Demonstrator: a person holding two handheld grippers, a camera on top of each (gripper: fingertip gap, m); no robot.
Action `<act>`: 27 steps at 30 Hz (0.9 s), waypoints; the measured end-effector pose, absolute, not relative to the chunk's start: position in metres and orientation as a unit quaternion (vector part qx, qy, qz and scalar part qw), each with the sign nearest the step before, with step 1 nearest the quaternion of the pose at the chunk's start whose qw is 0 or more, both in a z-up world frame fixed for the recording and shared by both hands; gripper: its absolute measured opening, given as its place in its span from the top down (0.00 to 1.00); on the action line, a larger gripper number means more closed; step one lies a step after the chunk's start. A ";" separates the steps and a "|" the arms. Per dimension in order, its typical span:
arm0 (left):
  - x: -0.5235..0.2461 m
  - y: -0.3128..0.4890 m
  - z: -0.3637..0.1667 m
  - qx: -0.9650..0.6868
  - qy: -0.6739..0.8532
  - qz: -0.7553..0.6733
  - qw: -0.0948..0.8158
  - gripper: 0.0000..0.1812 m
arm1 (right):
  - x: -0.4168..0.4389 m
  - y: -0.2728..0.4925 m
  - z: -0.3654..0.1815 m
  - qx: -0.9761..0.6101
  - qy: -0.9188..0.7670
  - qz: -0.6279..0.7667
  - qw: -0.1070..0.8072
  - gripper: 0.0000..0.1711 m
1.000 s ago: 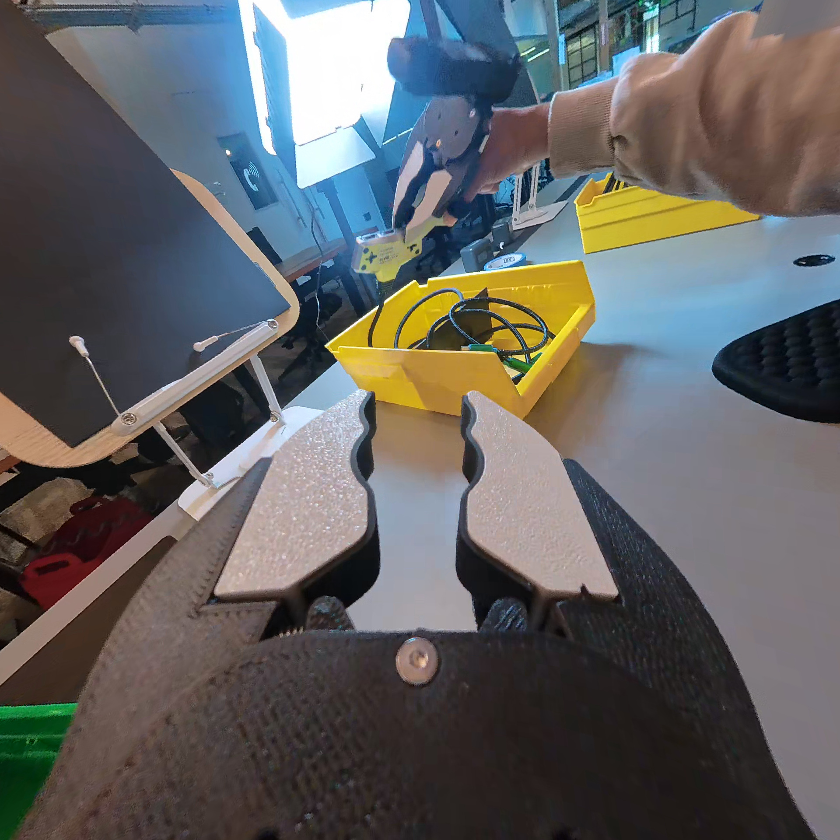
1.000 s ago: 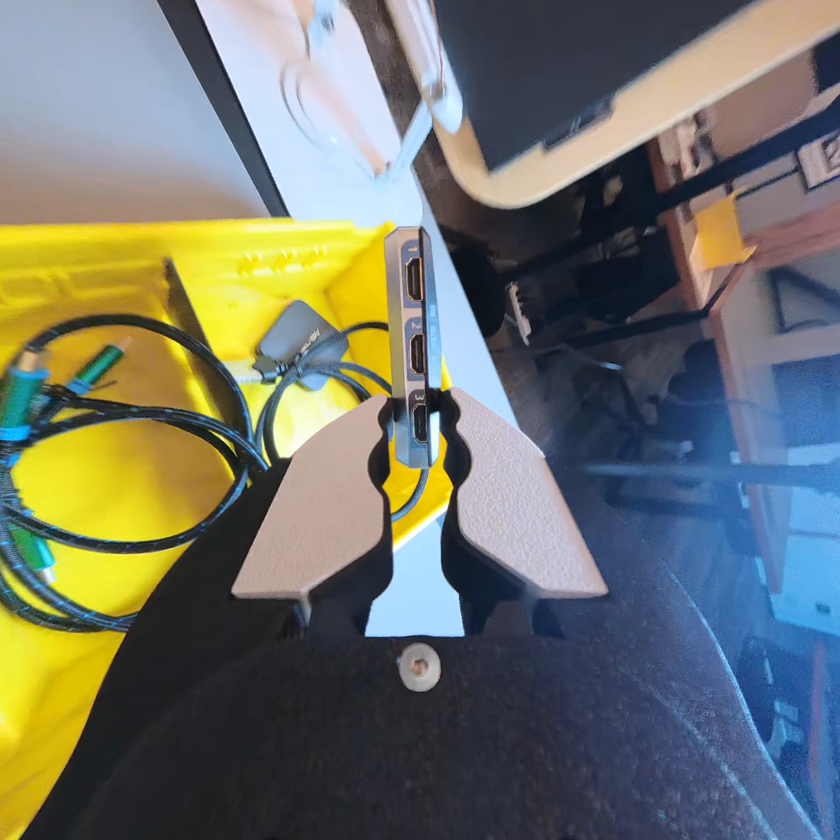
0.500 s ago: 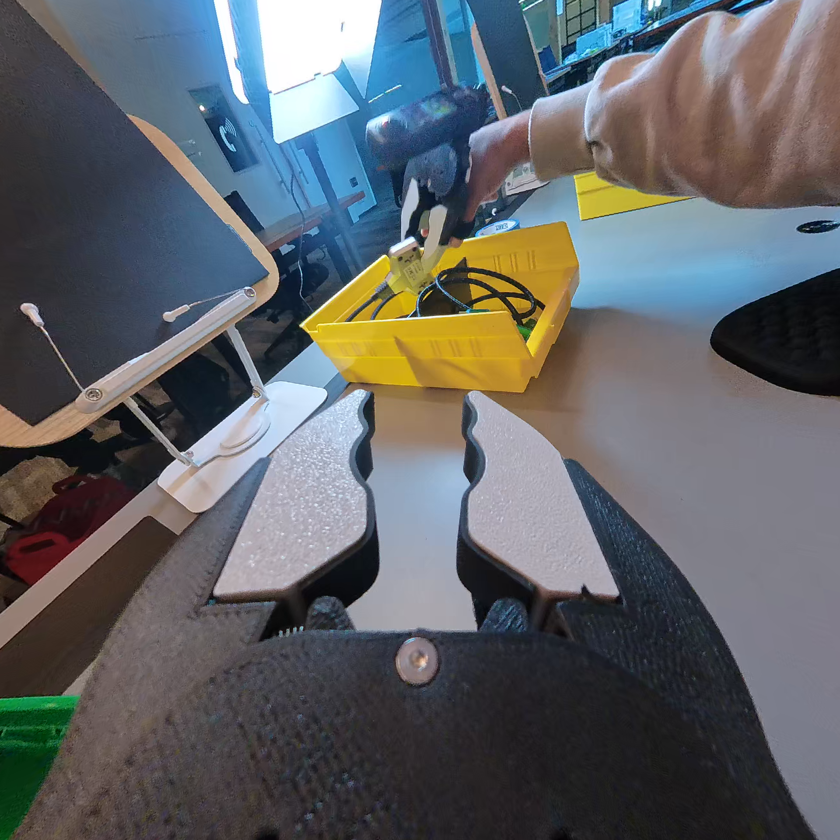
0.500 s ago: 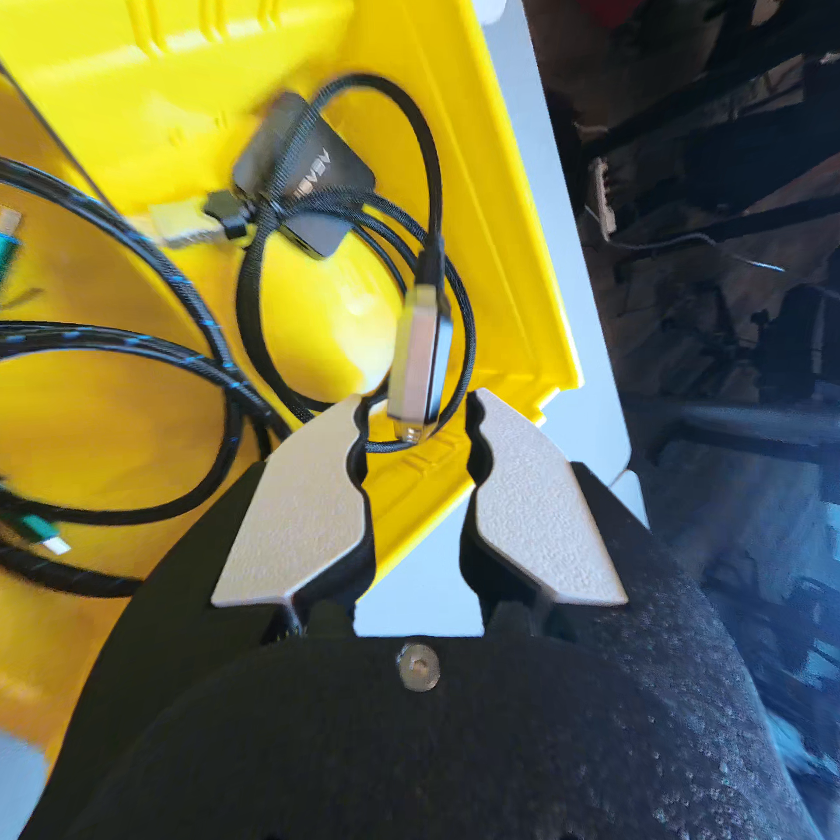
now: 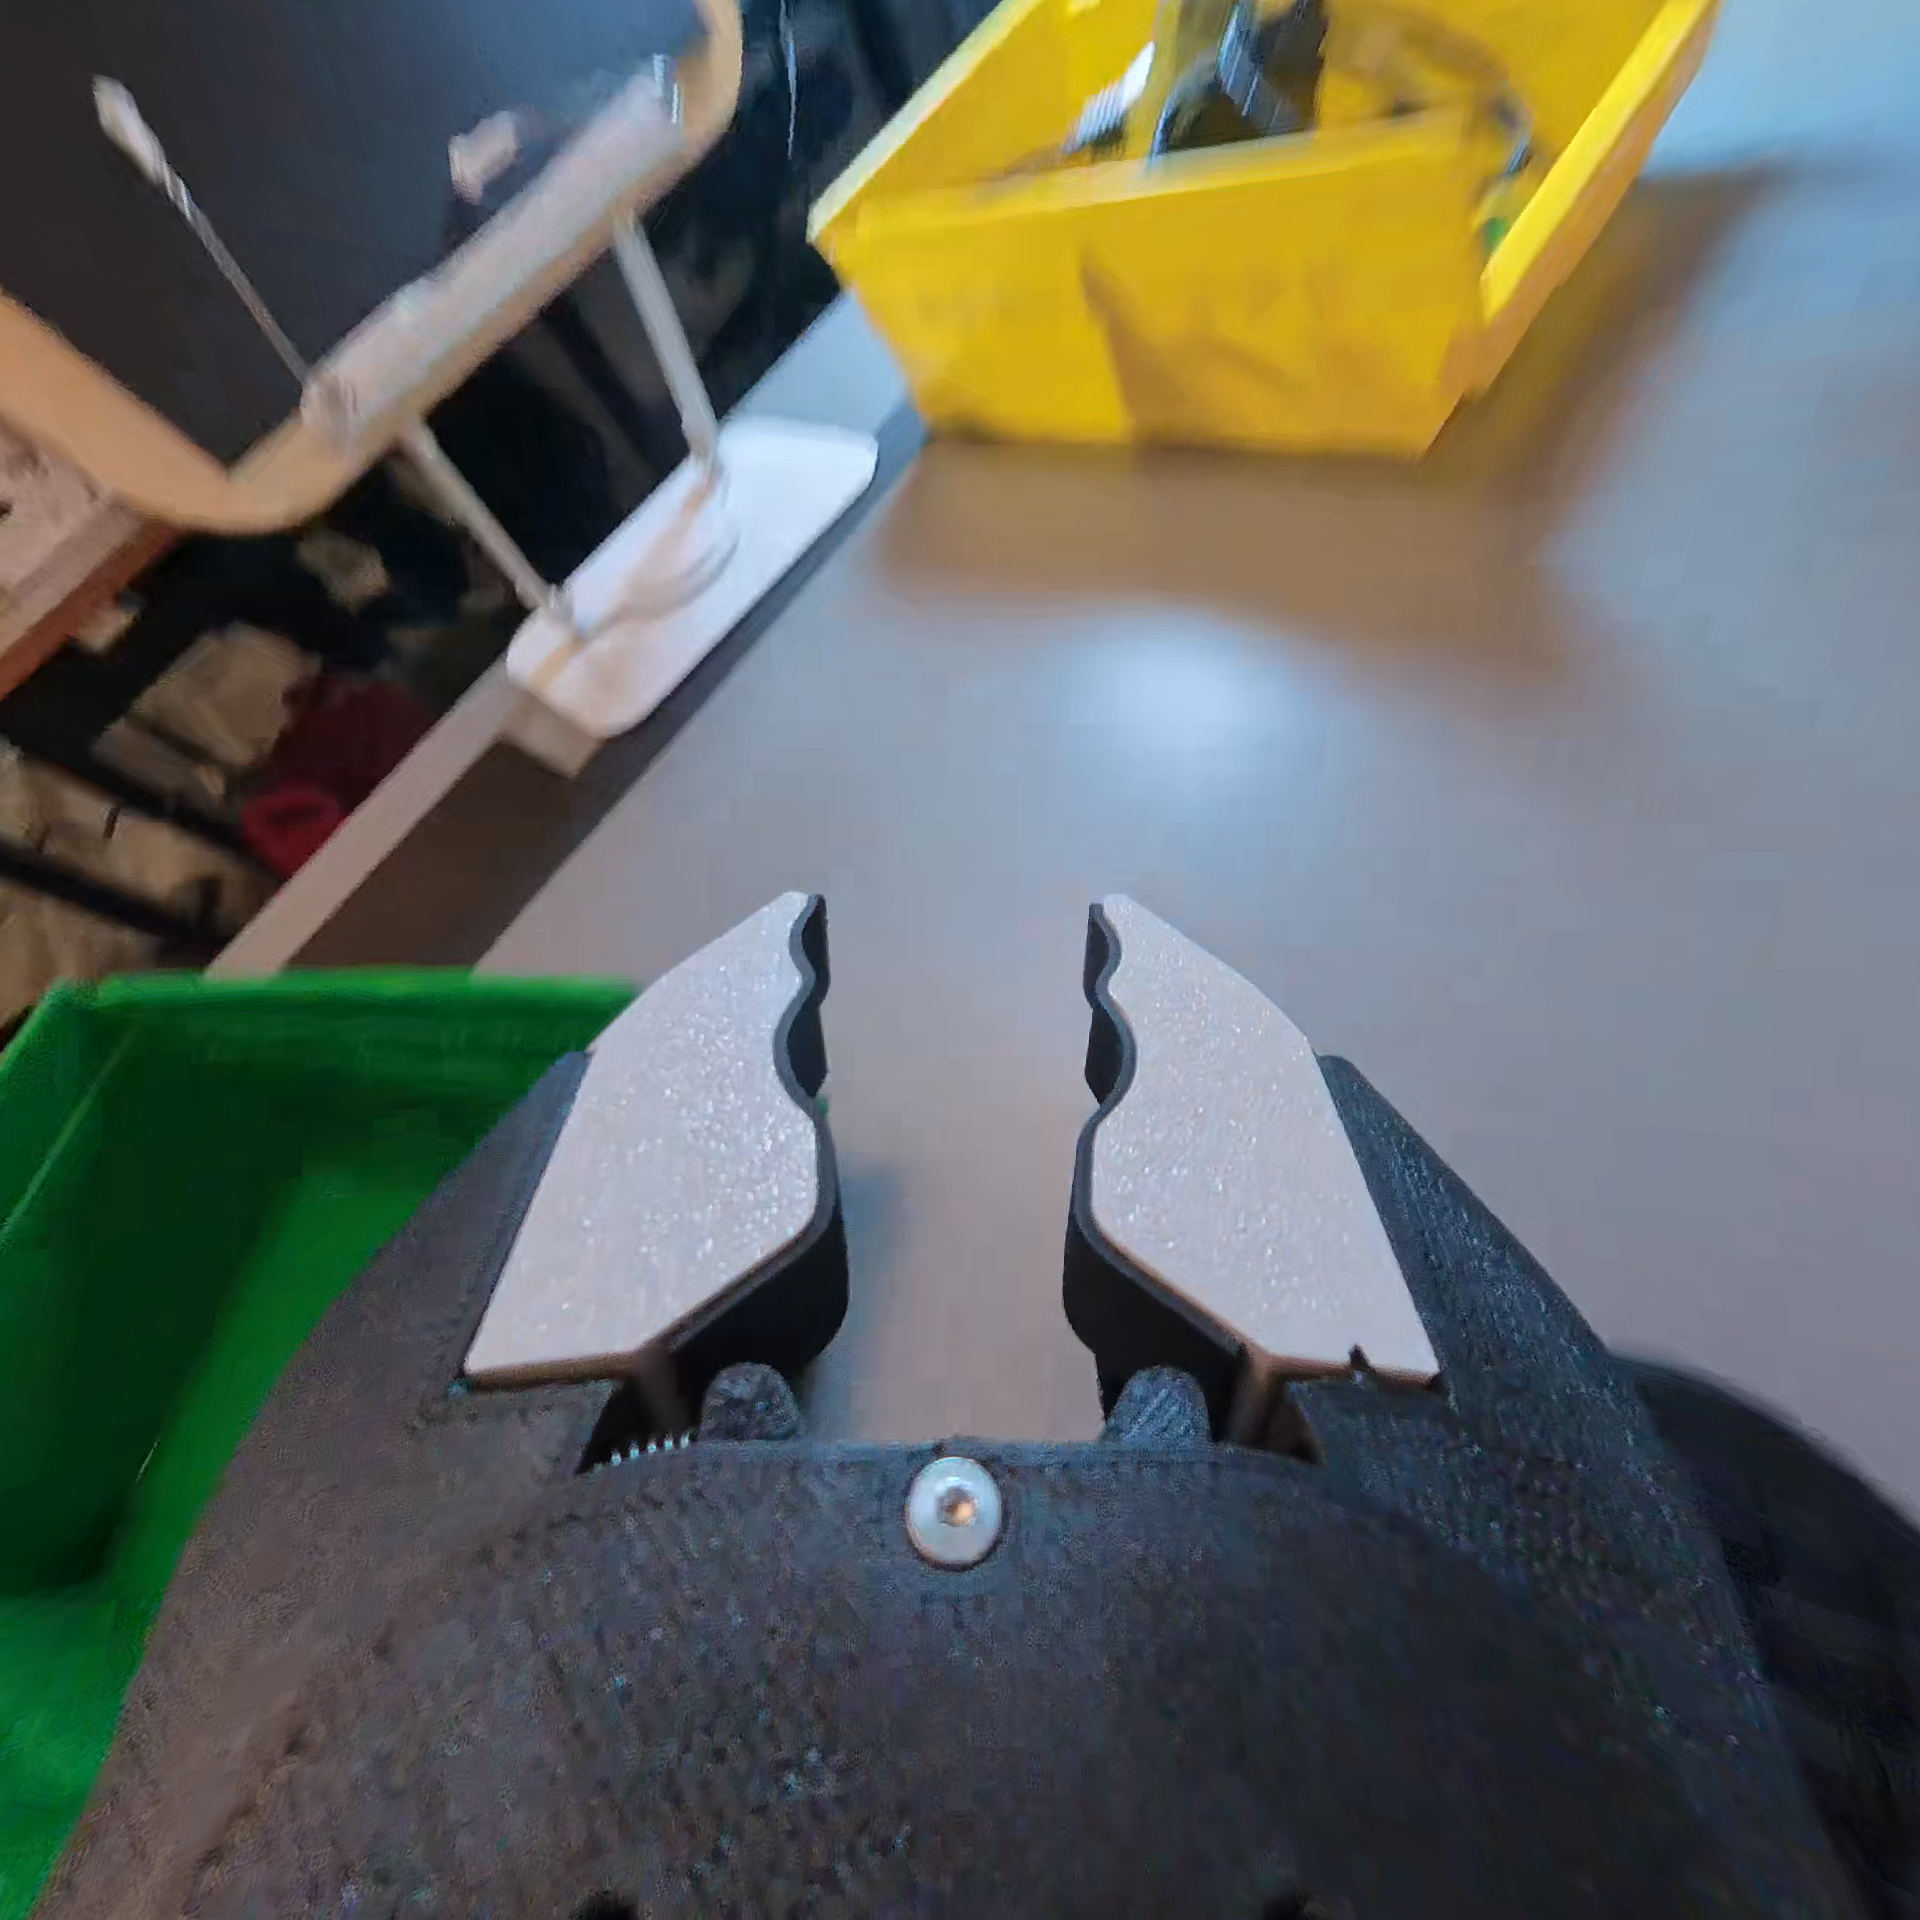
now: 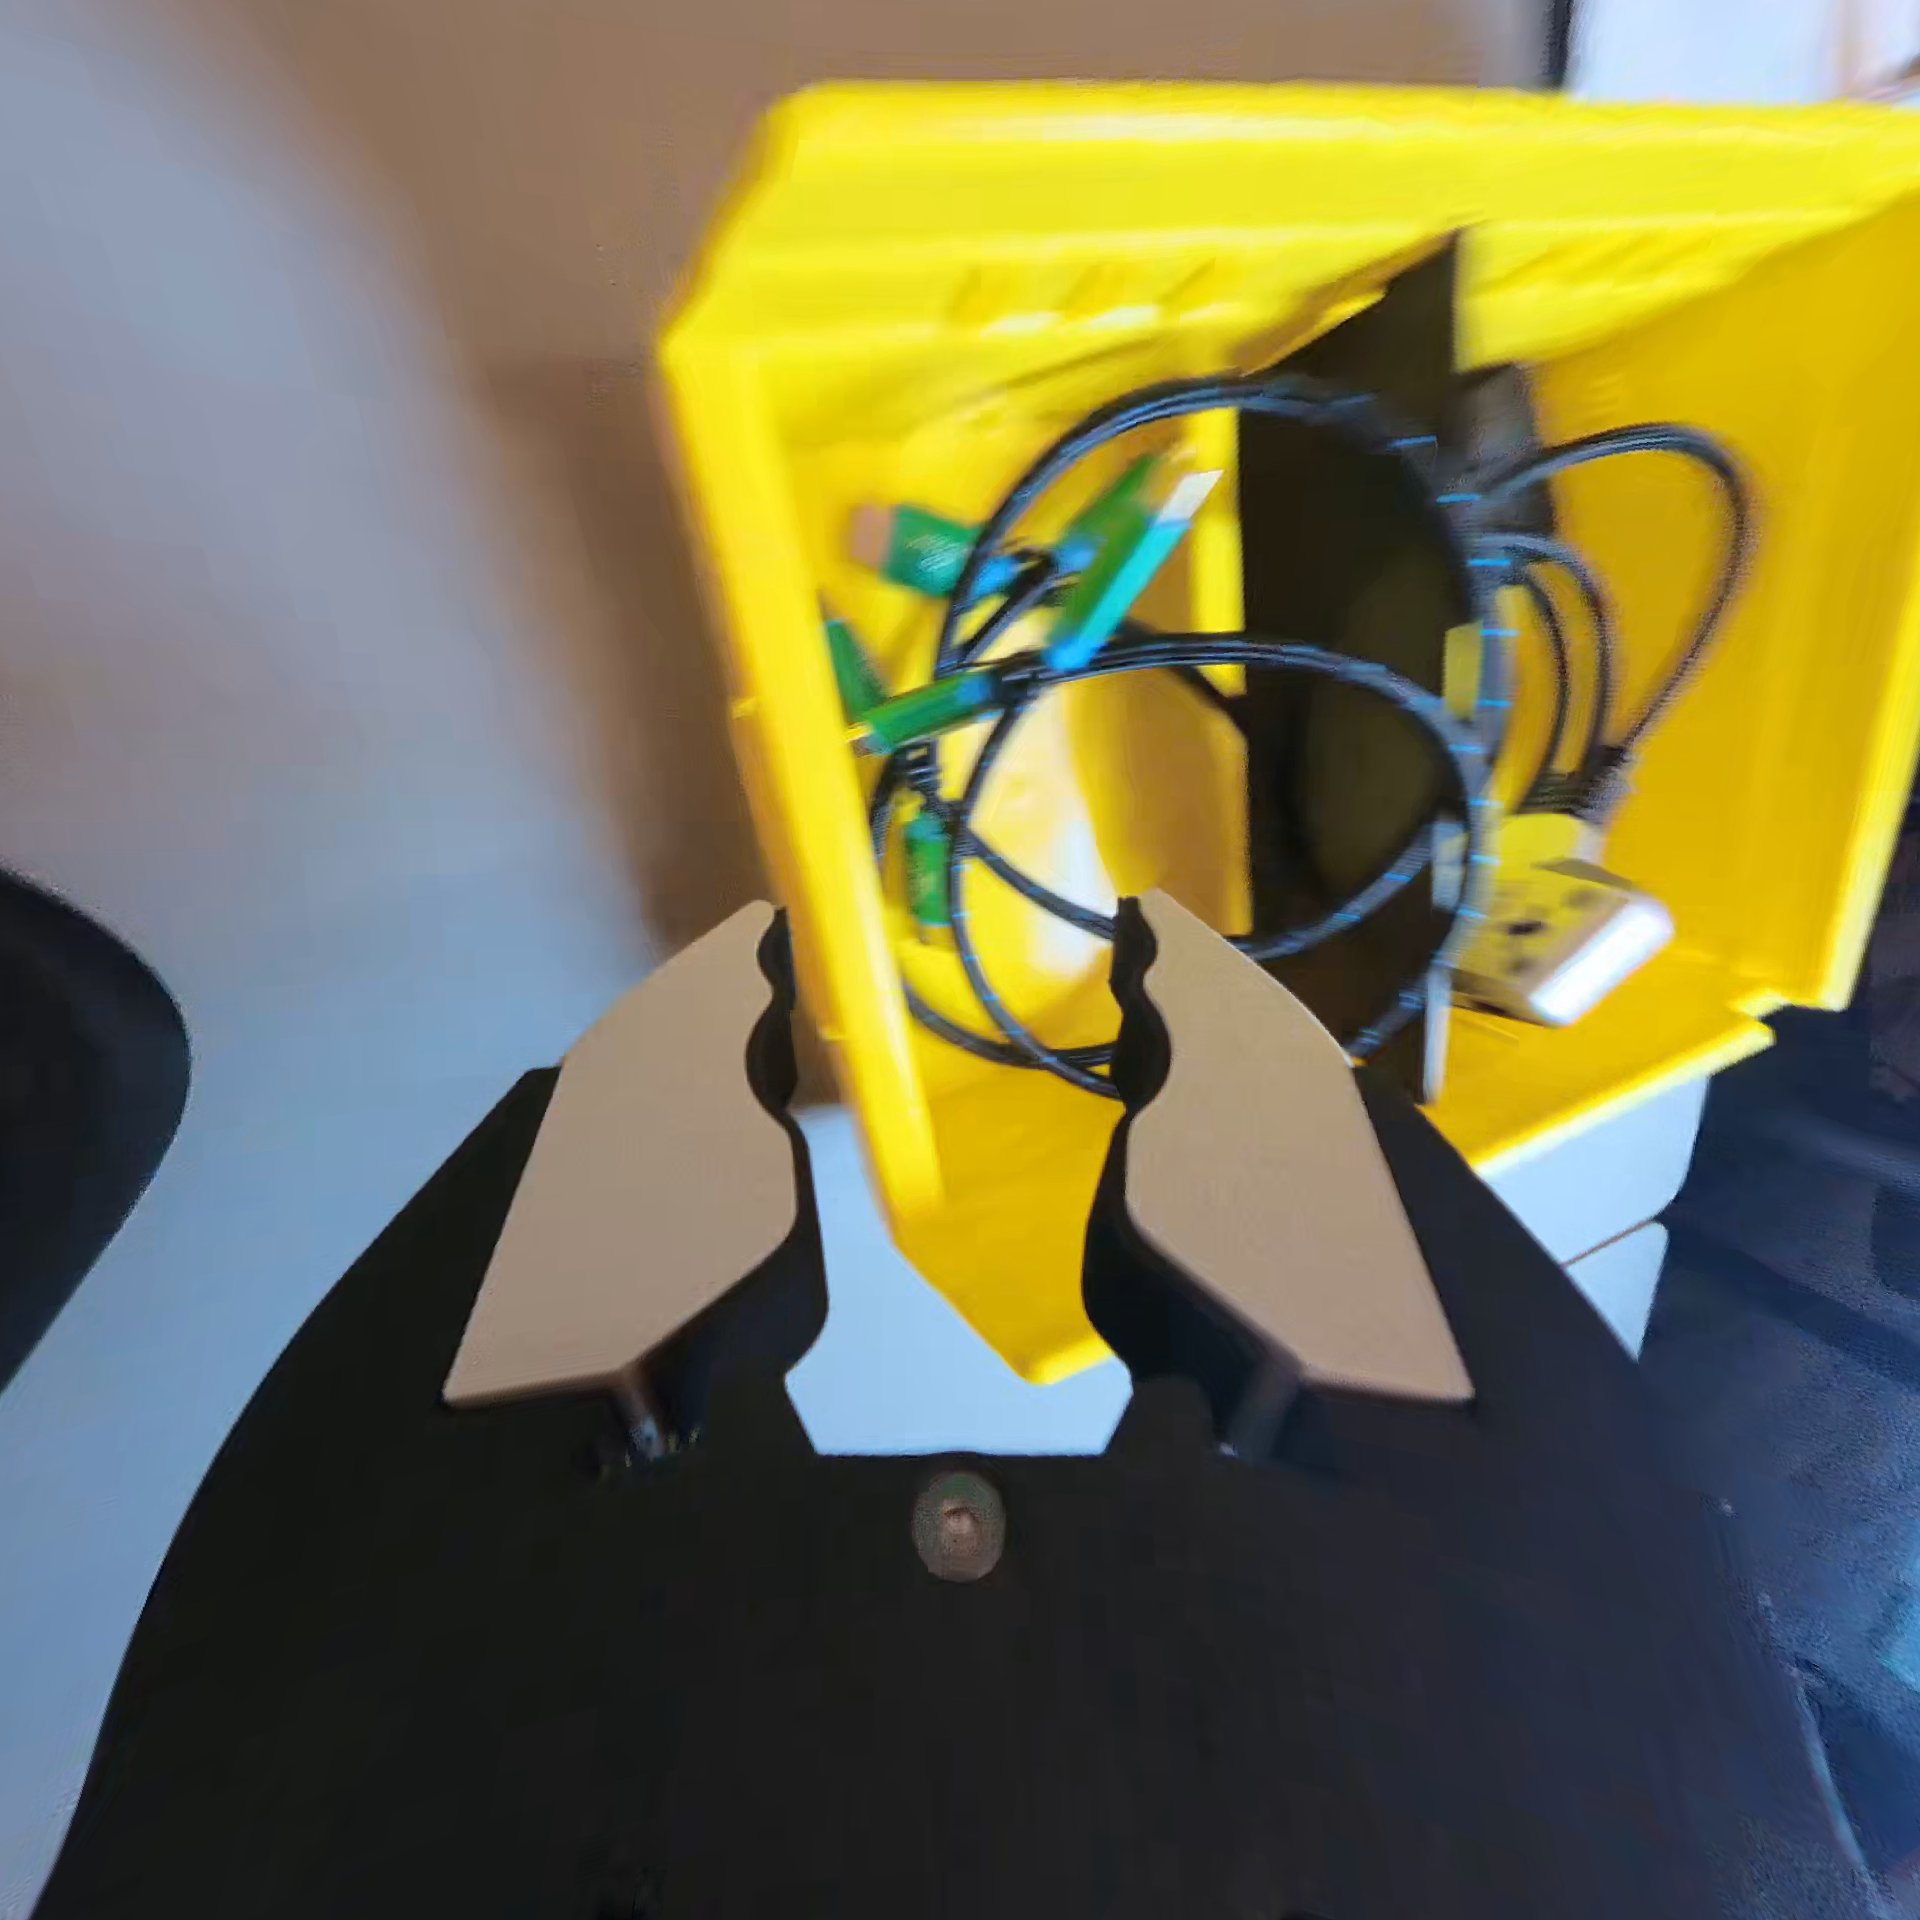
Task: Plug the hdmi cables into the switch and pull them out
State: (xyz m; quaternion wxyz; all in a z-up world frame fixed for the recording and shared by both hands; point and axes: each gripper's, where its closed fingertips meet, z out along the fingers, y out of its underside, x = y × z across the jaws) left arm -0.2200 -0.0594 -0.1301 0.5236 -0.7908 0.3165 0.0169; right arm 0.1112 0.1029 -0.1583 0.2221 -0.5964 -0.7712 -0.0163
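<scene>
Everything the task needs lies in the yellow bin, so the bin is the landmark. The right tongs hang spread and empty over its near corner, the corner wall rising between the two fingers. From there the switch — a small flat silvery block, smooth and hard-edged — rests against the bin's right-hand wall, to the right of the tongs and a little ahead. Its long axis runs slantwise, one pale end pointing toward the bin's open lip.

The HDMI cables fill the bin's middle: black braided cord in loose overlapping loops, flecked blue, ending in green metallic plugs gathered toward the left wall. A dark divider stands upright behind the loops. The picture is blurred, so which plug belongs to which loop cannot be told.

The left tongs are also spread and hold nothing, well short of the bin over the bare grey matte worktop, with a green bin at their left side. The right tongs are plainly the nearer, and would likely have to swing right to square up with the switch's slanted body.
</scene>
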 end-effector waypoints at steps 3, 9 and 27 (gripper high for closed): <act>-0.269 -0.075 -0.162 -0.837 0.300 0.086 0.449 0.72 | 0.116 0.090 -0.195 -0.573 -0.797 -0.066 0.177 0.66; -0.345 -0.077 -0.211 -0.876 0.307 0.217 0.301 0.71 | 0.102 0.099 -0.225 -0.539 -0.821 -0.109 0.153 0.83; -0.205 -0.023 -0.234 -0.759 0.535 0.182 0.324 0.83 | 0.068 -0.029 -0.217 -0.447 -0.838 -0.077 0.304 0.82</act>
